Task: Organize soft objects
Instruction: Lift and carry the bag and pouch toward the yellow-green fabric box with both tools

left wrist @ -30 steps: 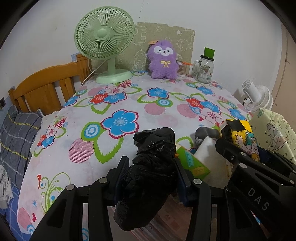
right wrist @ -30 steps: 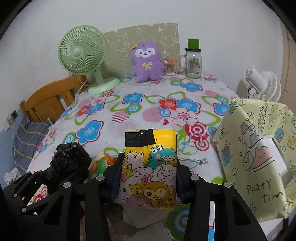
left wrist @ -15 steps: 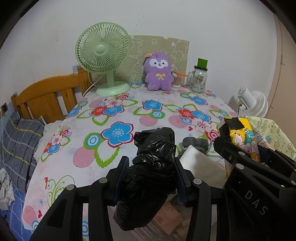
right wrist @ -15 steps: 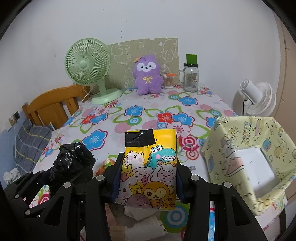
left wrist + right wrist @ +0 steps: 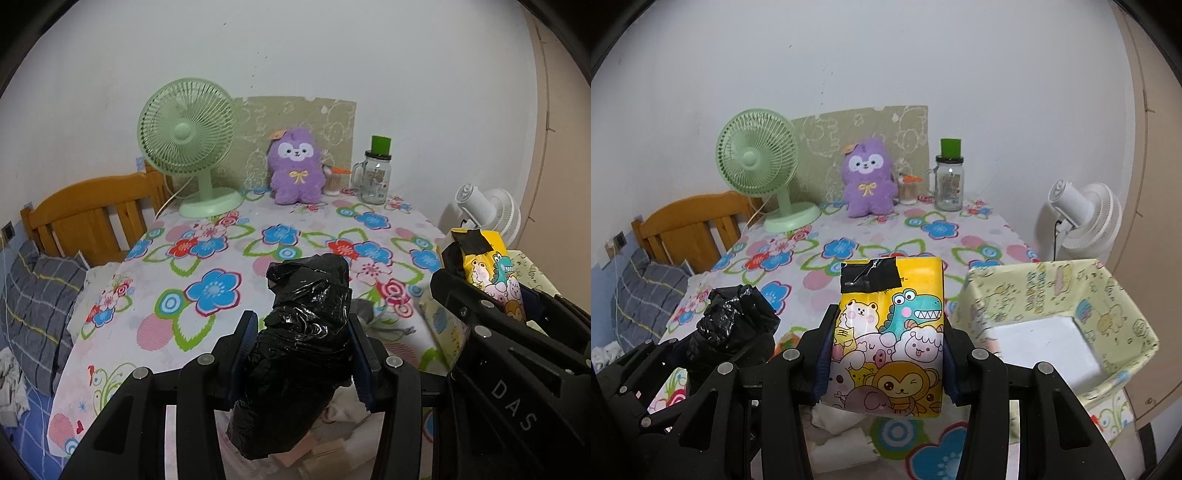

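Observation:
My left gripper [image 5: 303, 328] is shut on a crumpled black plastic bundle [image 5: 303, 347], held above the floral tablecloth [image 5: 207, 258]. Its pads press the bundle's two sides. My right gripper [image 5: 888, 332] is shut on a yellow cartoon-printed soft pack [image 5: 890, 332] with black tape at its top. Each gripper shows in the other's view: the black bundle [image 5: 733, 321] at lower left, the yellow pack [image 5: 487, 266] at right. A pale yellow patterned box [image 5: 1052, 291], open and with a white bottom, stands just right of the pack. Folded white soft items [image 5: 846, 439] lie below the grippers.
At the table's far end stand a green desk fan [image 5: 188, 140], a purple plush toy [image 5: 295, 166], a small pot of sticks [image 5: 908, 188] and a glass jar with a green lid [image 5: 375, 177]. A wooden bed rail [image 5: 92, 221] lies left; a white fan [image 5: 1078, 214] stands right.
Both grippers have risen and drawn back with their loads still gripped; the table looks farther and lower. The patterned box now shows its open top and white bottom.

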The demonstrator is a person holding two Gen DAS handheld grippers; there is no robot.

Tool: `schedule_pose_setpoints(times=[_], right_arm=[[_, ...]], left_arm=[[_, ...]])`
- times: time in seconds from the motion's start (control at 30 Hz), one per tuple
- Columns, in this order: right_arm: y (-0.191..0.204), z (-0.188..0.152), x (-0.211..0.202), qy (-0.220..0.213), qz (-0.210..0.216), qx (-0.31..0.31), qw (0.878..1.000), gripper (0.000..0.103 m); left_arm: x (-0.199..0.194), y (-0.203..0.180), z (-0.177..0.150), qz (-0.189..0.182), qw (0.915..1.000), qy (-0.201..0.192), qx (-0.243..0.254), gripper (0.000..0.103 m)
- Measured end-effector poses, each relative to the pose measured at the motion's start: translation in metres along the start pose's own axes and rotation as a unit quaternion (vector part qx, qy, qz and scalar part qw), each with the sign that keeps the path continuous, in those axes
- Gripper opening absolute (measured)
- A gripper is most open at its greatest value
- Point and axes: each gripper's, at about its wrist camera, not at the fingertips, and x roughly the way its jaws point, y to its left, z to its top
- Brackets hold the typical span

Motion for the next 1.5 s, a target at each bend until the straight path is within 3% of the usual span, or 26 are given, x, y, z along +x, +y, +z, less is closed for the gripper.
schedule_pose_setpoints(times=[1.0, 1.5], right_arm=[[-0.088, 0.024, -0.026, -0.032, -0.032, 0.007, 0.999, 0.051], [-0.150, 0.029, -0.030, -0.031, -0.047, 0.020, 0.998, 0.051]], left_arm=[[-0.001, -0.089, 0.026, -0.032, 0.9989, -0.026, 0.023, 0.049], [0.010, -0.151, 0.036, -0.059, 0.9961, -0.025, 0.060, 0.049]])
